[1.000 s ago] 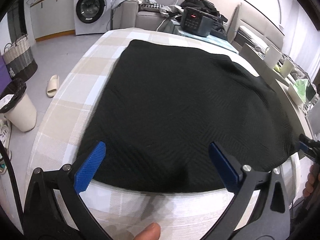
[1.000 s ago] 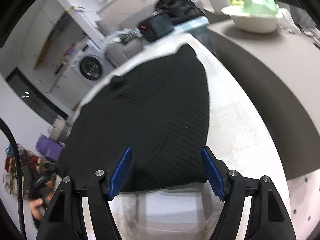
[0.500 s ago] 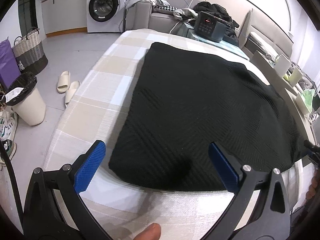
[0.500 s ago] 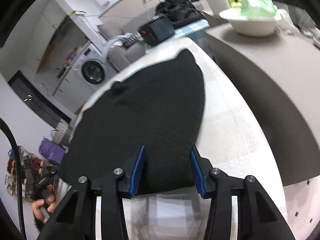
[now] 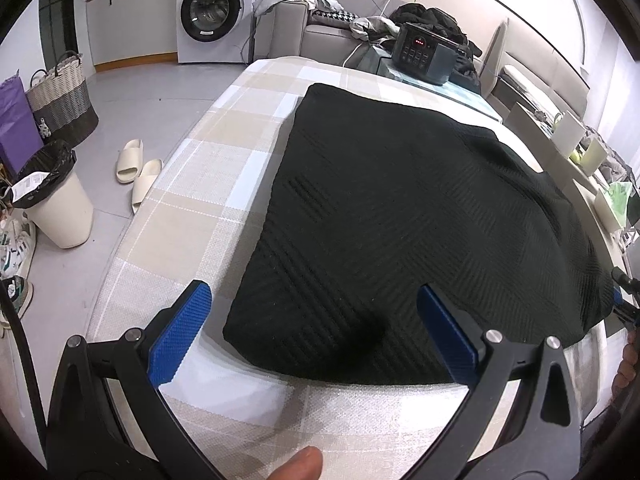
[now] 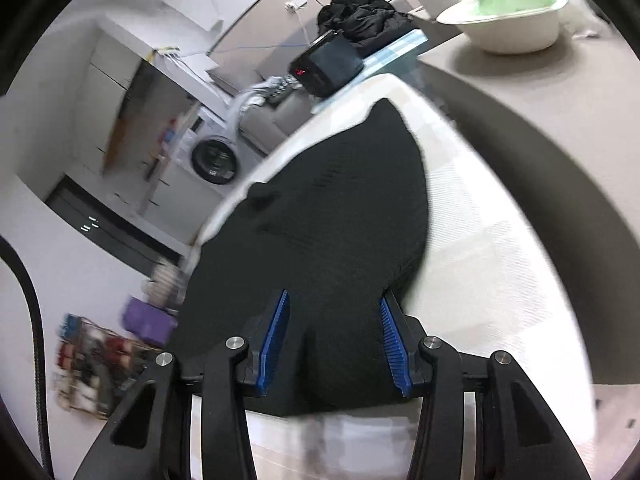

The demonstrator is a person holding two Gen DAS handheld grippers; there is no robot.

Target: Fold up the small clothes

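Note:
A black knitted garment (image 5: 400, 220) lies flat on a table with a beige and white checked cloth (image 5: 208, 184). My left gripper (image 5: 312, 328) is open and empty, held just above the garment's near left corner. My right gripper (image 6: 334, 340) sits over the garment's near right corner (image 6: 340, 264); its blue pads have narrowed around a bunch of the black fabric, with the jaws partly closed on it. The right gripper's tip shows at the right edge of the left wrist view (image 5: 622, 300).
A black appliance with red lights (image 5: 424, 56) stands past the table's far end. A white bowl with a green bag (image 6: 516, 16) sits on the grey counter to the right. A bin (image 5: 52, 204), slippers (image 5: 138, 172) and a basket (image 5: 64, 100) are on the floor left.
My right gripper has moved forward onto the garment's corner and its jaws have narrowed around the fabric. My left gripper has shifted left towards the garment's near left corner, staying open.

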